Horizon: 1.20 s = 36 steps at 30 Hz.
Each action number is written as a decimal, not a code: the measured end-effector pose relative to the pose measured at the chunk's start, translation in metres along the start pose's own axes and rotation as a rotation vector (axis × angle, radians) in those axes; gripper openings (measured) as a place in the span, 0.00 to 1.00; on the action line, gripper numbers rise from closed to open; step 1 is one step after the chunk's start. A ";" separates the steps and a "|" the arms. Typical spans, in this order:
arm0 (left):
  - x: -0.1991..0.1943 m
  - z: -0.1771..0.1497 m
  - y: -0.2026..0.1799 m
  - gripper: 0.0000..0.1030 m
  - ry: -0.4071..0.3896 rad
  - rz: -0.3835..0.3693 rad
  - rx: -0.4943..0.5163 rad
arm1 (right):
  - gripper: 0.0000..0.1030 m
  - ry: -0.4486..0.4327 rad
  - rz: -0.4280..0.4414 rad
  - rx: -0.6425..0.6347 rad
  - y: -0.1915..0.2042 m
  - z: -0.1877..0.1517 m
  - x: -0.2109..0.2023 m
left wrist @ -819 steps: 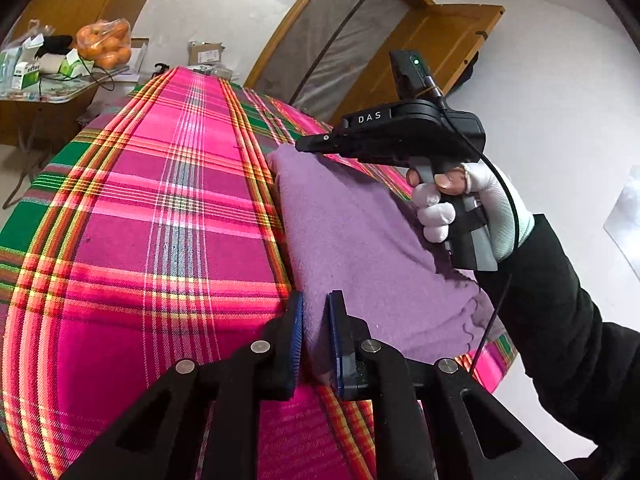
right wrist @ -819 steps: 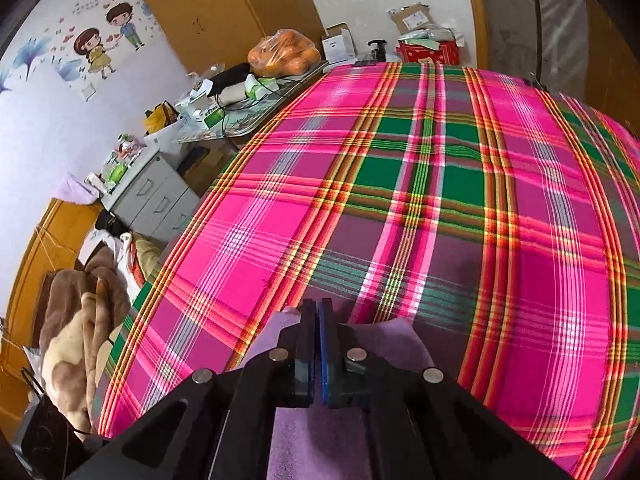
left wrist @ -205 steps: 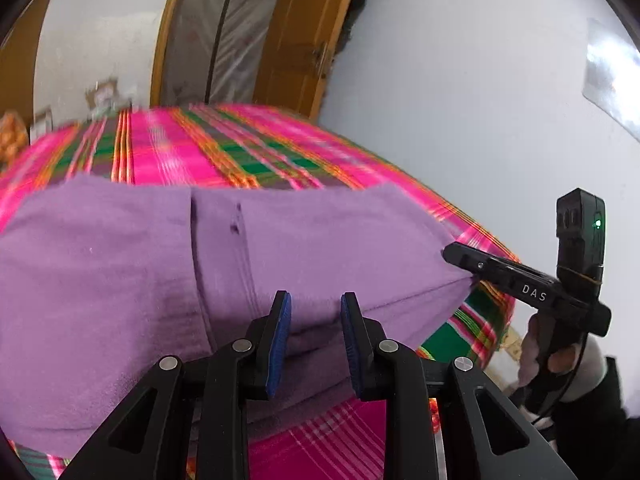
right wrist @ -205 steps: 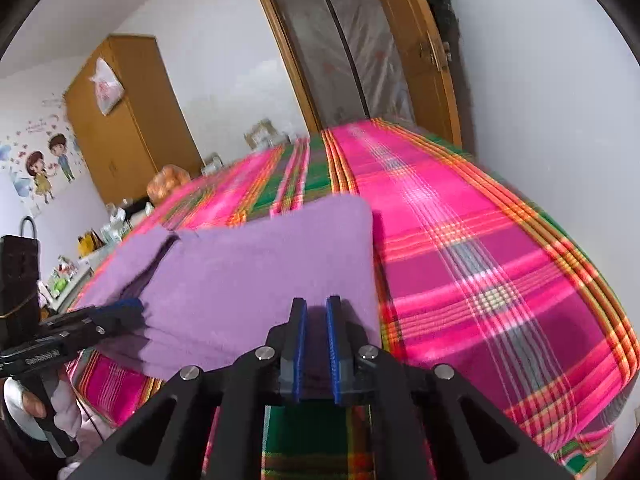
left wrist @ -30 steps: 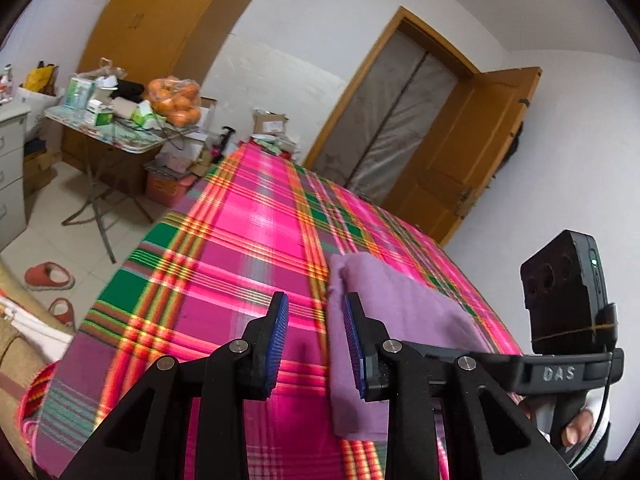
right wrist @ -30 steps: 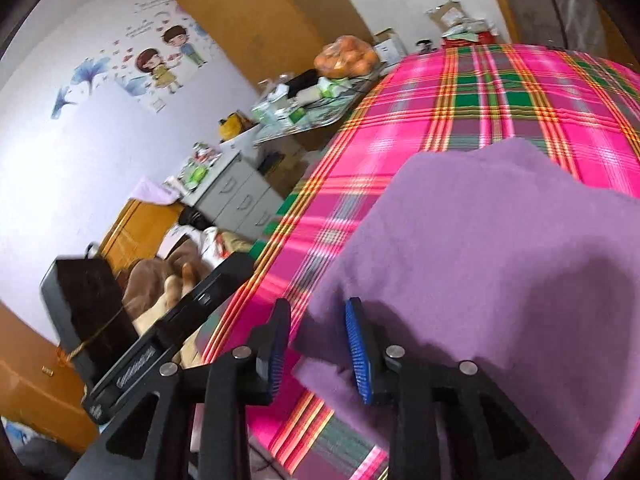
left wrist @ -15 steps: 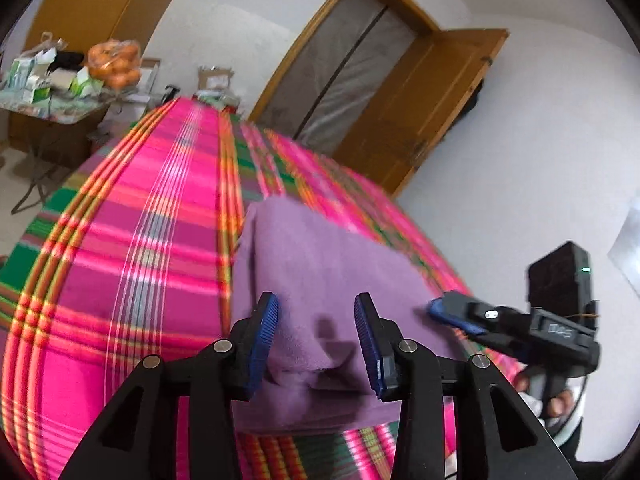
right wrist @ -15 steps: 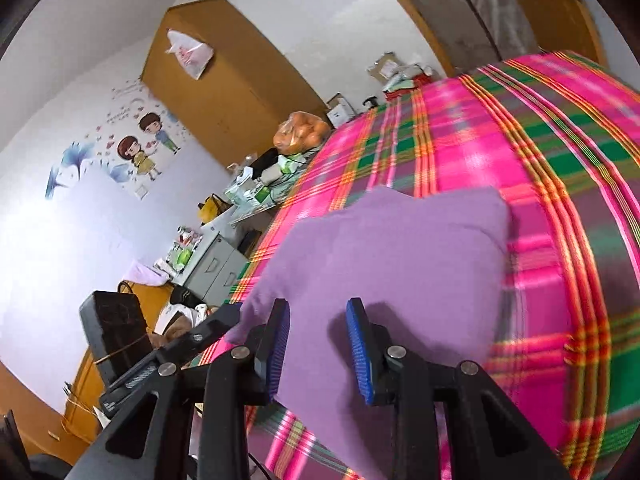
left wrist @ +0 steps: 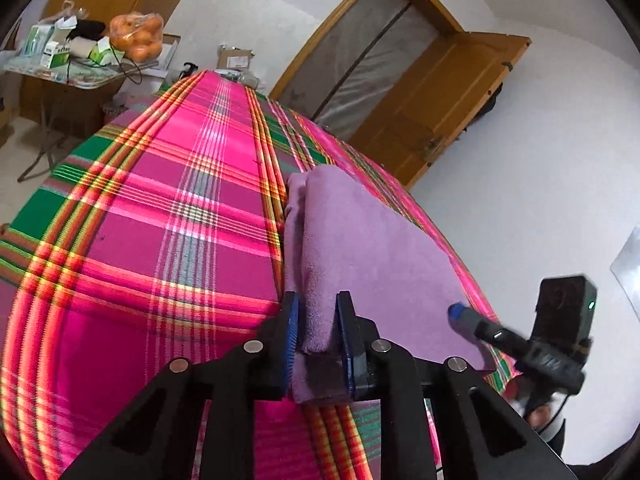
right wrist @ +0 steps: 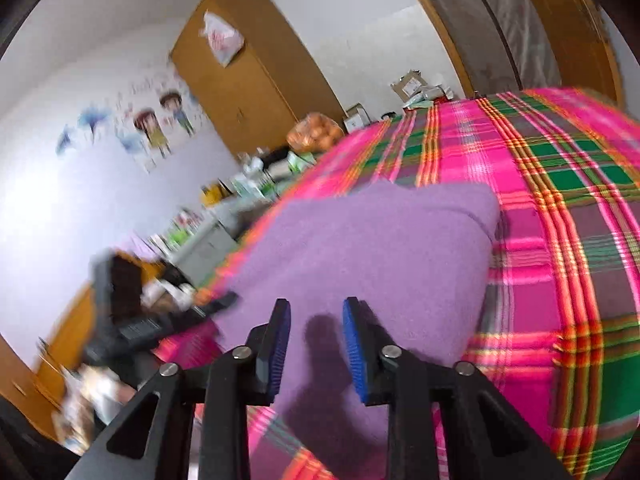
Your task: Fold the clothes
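Purple garment (left wrist: 372, 248) already folded compact on bed (left wrist: 168, 216); left tool (left wrist: 316, 336) closing on its near edge, right tool (right wrist: 316, 340) closing, nothing gripped yet. Maybe one more fold left.

The left claw (left wrist: 318, 334) fills the lower centre of the left wrist view, its two black arms running up from the bottom edge to blue-padded fingers (left wrist: 291, 332). Its jaws are closing, and a bunched fold of the purple cloth (left wrist: 360, 240) stands between the pads, touching both. At the lower right of that view the right claw (left wrist: 456, 312) reaches in from the right, its blue tip at the cloth's near edge; the hand (left wrist: 538, 412) behind it is blurred.

In the right wrist view the right claw (right wrist: 316, 344) sits at lower centre, jaws closing with a clear gap, the cloth lying under and between the pads. The left claw (right wrist: 224, 302) shows blurred at middle left.
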State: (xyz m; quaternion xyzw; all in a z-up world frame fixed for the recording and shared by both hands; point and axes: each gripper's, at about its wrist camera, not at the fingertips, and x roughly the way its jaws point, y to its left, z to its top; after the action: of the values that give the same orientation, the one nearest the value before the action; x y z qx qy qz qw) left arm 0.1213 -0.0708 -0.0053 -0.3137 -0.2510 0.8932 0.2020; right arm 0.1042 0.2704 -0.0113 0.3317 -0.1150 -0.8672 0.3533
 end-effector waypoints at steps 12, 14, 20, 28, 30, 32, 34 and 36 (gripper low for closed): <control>-0.010 0.009 -0.021 0.21 -0.046 0.018 0.099 | 0.19 -0.048 -0.004 0.009 -0.006 -0.006 -0.013; -0.003 0.006 -0.015 0.21 -0.019 0.032 0.088 | 0.17 -0.049 0.007 0.022 -0.010 -0.007 -0.015; 0.005 0.004 -0.004 0.26 0.028 0.054 0.068 | 0.17 -0.078 -0.016 0.028 -0.017 0.007 -0.024; 0.009 0.057 -0.043 0.24 -0.019 0.061 0.255 | 0.19 -0.125 -0.102 0.094 -0.045 0.045 -0.021; 0.027 0.074 -0.051 0.24 0.012 0.051 0.291 | 0.19 -0.111 -0.128 0.096 -0.050 0.054 -0.014; 0.050 0.085 -0.054 0.24 0.056 0.065 0.312 | 0.19 -0.088 -0.154 0.095 -0.056 0.061 -0.005; 0.073 0.095 -0.052 0.24 0.105 0.086 0.318 | 0.19 -0.041 -0.181 0.087 -0.060 0.066 0.009; 0.091 0.101 -0.045 0.24 0.141 0.100 0.296 | 0.19 0.006 -0.207 0.079 -0.065 0.071 0.023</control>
State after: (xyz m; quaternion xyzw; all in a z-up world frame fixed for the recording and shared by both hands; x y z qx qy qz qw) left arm -0.0022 -0.0207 0.0474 -0.3544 -0.0861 0.9051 0.2184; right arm 0.0103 0.2995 0.0027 0.3577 -0.1130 -0.8929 0.2488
